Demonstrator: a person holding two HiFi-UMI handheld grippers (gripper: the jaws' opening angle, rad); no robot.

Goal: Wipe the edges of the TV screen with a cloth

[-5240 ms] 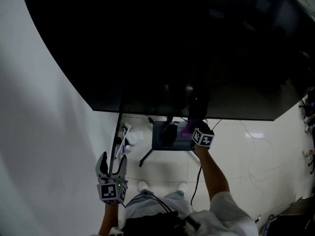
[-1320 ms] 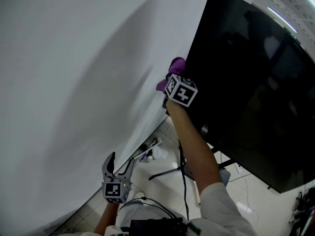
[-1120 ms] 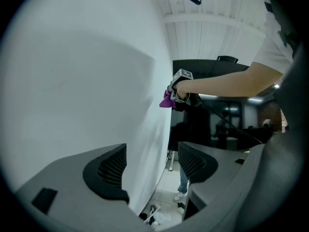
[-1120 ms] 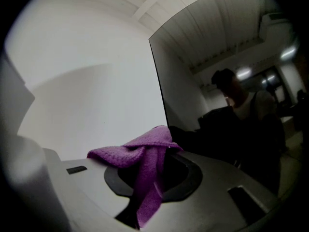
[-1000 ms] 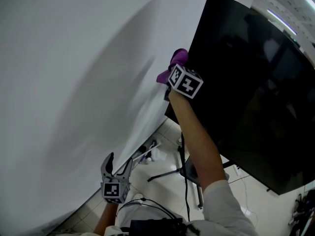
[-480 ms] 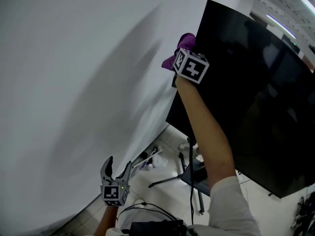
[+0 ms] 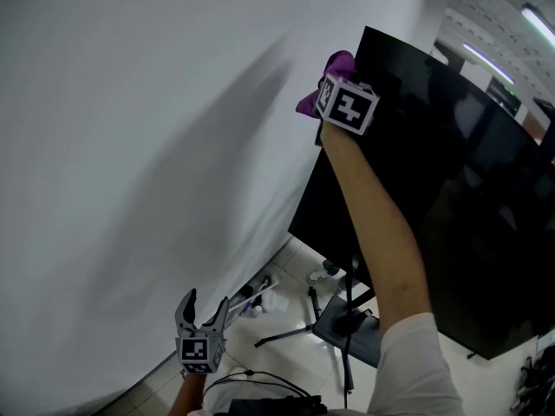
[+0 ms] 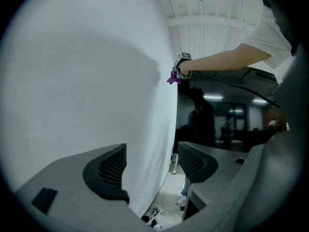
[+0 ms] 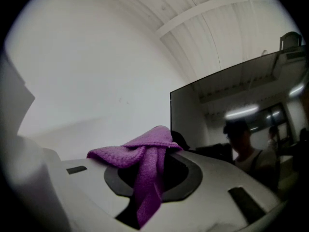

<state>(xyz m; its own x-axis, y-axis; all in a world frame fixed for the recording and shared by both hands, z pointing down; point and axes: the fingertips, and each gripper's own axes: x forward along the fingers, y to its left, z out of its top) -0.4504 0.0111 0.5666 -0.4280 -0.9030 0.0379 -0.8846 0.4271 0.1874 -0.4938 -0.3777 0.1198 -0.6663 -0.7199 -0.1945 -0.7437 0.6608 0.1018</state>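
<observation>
- While the white wall (image 7: 130, 146) fills most of the head view, the TV screen (image 7: 451, 189) comes next: dark, glossy, its left edge close beside the wall, top-left corner high in frame.
- Person's right arm (image 7: 381, 232) reaches up across the screen to that left edge.
- Right gripper (image 7: 338, 83) sits at the left edge, just below the top-left corner. Jaws are clamped on the purple cloth (image 7: 314, 100), which bunches over the tips & hangs down between them in the right gripper view.
- Change: approx 1 s back the cloth was near mid-height of the left edge, now it's near the top. About 5 s back it was at the bottom edge.
- Meaning: bottom edge & most of the left look done; top & right edges prob. still to do. Next move = round the corner w/o losing contact.
- Cloth-to-bezel contact: looks touching, but the marker cube blocks that spot, so not certain.
- Left gripper (image 7: 205, 306) is low by the person's waist, well apart from the TV. Jaws wide apart, nothing between them, idle.
- Stand base (image 7: 347, 326) & a few small bits lie on the floor below, too small to name.
</observation>
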